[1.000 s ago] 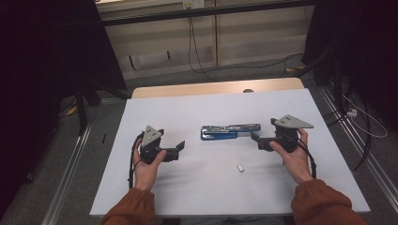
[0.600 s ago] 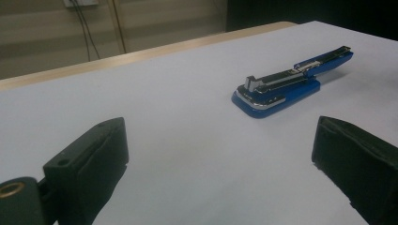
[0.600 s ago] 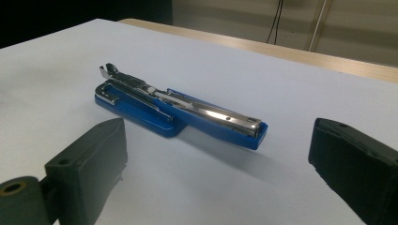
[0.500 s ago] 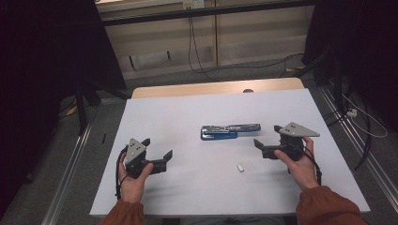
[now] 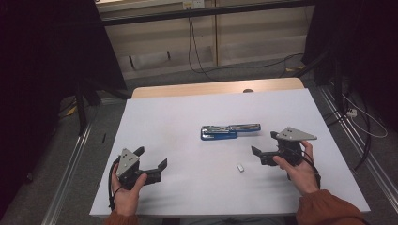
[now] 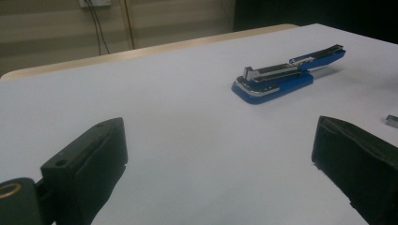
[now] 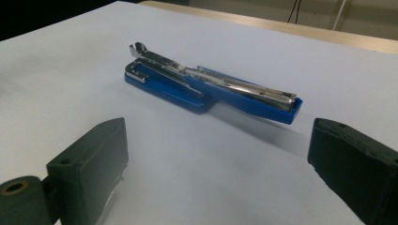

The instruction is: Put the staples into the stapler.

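Note:
A blue stapler (image 5: 230,131) lies swung open flat on the white table (image 5: 187,117), its metal staple channel exposed. In the left gripper view the stapler (image 6: 286,75) is far ahead to the right; in the right gripper view the stapler (image 7: 211,89) lies just beyond the jaws. A small strip of staples (image 5: 240,167) rests in front of it, also seen as a staple strip (image 6: 392,120) at the right edge. My left gripper (image 5: 151,163) is open at the table's front left. My right gripper (image 5: 264,146) is open to the stapler's right. Both are empty.
The white table ends in a wooden strip (image 5: 216,88) at the back. Metal rails (image 5: 70,164) run along the floor on both sides. Cables (image 5: 361,117) lie on the floor at the right and hang from the wall (image 5: 190,37) behind.
Both hands have drawn back toward the front edge, away from the stapler. The left gripper moved left and nearer; the right moved slightly down and right. The stapler has not moved.

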`<action>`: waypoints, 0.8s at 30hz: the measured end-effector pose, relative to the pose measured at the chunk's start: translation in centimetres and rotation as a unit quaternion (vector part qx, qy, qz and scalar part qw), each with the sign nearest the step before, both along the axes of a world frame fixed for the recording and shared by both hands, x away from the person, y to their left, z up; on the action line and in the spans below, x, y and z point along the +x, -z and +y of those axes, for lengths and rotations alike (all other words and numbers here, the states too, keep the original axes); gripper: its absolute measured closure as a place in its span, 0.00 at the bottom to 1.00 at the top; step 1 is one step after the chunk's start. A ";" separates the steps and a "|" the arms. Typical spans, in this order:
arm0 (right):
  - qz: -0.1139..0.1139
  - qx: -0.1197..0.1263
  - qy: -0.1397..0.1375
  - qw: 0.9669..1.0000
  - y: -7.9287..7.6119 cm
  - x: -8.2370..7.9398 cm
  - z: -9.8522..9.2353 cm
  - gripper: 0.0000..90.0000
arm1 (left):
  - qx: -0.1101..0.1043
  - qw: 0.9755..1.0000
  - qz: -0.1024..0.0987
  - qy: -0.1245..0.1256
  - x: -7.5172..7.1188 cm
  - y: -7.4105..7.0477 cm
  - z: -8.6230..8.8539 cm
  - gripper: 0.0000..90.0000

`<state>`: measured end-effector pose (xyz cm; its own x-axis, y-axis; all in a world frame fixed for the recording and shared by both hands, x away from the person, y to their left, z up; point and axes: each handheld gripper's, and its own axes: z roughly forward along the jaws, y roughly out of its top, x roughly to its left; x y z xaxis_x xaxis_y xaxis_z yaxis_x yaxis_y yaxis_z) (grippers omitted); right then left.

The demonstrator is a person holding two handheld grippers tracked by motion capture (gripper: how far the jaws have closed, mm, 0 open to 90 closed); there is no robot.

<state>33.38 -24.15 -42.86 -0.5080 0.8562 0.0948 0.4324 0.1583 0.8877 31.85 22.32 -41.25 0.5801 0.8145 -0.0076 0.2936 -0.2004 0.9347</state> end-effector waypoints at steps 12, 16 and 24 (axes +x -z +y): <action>0.066 -0.020 -0.045 0.997 -0.3 0.9 0.8 0.07 | -0.004 1.000 0.020 0.003 -0.4 0.3 0.3 0.05; 0.090 0.005 -0.067 0.994 0.0 1.2 1.1 0.10 | -0.013 1.000 0.016 0.017 -0.9 -0.2 -0.4 0.05; 0.105 -0.022 -0.103 0.989 0.1 1.0 2.3 0.10 | 0.000 1.000 0.017 0.011 -0.5 0.2 -0.4 0.05</action>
